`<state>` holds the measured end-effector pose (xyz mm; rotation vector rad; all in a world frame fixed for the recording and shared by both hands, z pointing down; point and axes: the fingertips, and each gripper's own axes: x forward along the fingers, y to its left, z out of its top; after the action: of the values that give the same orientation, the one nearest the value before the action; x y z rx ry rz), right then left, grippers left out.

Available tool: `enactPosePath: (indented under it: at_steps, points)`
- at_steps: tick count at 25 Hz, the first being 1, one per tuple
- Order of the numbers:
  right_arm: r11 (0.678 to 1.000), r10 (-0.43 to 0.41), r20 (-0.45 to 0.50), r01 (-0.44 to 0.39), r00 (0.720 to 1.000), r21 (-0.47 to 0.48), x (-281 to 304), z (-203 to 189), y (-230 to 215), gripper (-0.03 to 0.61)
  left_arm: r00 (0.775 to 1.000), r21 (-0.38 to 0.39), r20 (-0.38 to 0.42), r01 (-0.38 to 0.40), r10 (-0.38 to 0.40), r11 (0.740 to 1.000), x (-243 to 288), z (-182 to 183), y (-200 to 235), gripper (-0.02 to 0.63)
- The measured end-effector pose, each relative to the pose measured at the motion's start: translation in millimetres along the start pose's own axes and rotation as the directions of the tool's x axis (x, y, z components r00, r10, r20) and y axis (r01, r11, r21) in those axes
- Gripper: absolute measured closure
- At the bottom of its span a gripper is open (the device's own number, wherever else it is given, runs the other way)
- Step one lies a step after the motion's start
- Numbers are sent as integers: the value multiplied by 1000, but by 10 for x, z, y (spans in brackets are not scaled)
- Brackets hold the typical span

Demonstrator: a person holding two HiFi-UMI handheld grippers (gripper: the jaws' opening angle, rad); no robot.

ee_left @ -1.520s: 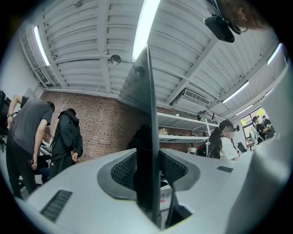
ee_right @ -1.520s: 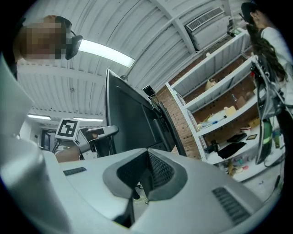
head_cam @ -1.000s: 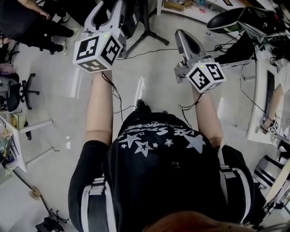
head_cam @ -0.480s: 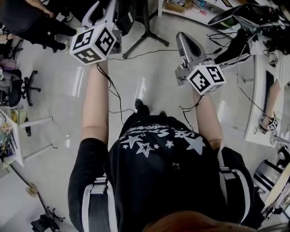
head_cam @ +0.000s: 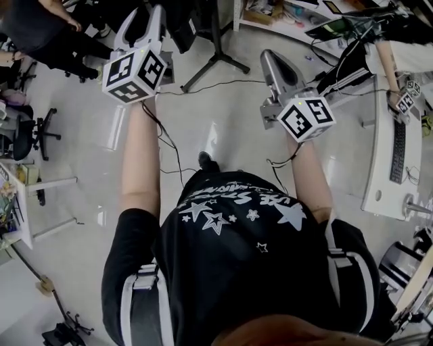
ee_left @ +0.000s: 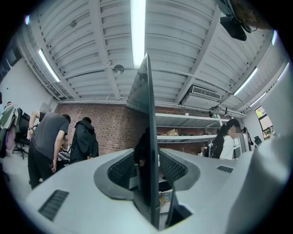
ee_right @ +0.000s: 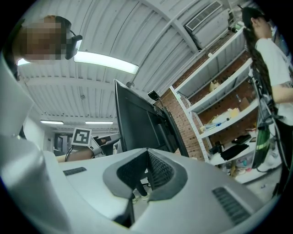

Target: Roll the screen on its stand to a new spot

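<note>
The screen (ee_left: 147, 114) shows edge-on as a thin dark panel that runs down between the jaws of my left gripper (ee_left: 149, 157), which is shut on that edge. In the head view the left gripper (head_cam: 152, 17) reaches into the dark screen (head_cam: 186, 20) at the top, above the stand's splayed legs (head_cam: 216, 59). My right gripper (head_cam: 270, 57) hangs over bare floor to the right of the stand. Its pads meet at the tips (ee_right: 147, 153) with nothing between them. The back of the screen (ee_right: 137, 119) rises just beyond it, apart from it.
Cables (head_cam: 169, 145) trail across the floor under my arms. Several people (head_cam: 47, 30) stand at the upper left by an office chair (head_cam: 27, 135). A curved white desk (head_cam: 379, 169) with a keyboard lies to the right, a person's arm over it. Shelves (ee_left: 183, 135) line the brick wall.
My left gripper has drifted left and farther out along the floor, still on the screen. The right gripper has barely shifted in view. A person's arm has appeared over the desk.
</note>
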<state>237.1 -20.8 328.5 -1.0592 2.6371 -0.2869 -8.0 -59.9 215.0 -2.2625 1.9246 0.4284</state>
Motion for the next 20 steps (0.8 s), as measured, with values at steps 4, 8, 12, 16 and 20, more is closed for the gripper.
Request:
enactPosePath:
  at_steps: [4, 8, 12, 16, 20]
  points:
    - [1000, 8, -5, -8, 1000, -8, -125, 85, -12, 572, 1000, -1, 5, -7, 7, 1000, -109, 53, -114, 444]
    - [1000, 27, -13, -27, 1000, -6, -234, 109, 7, 572, 1000, -10, -9, 10, -10, 1000, -253, 34, -300, 377]
    - [999, 48, -19, -48, 999, 8, -399, 117, -40, 572, 999, -17, -32, 5, -6, 1000, -432, -33, -558, 360]
    - [998, 56, -34, -55, 998, 31, -561, 85, -100, 572, 997, -51, -77, 7, -10, 999, -664, -147, -794, 360]
    - [997, 41, -45, -38, 998, 71, -652, 10, -93, 572, 995, -96, -90, 22, -30, 995, -898, -195, -901, 362]
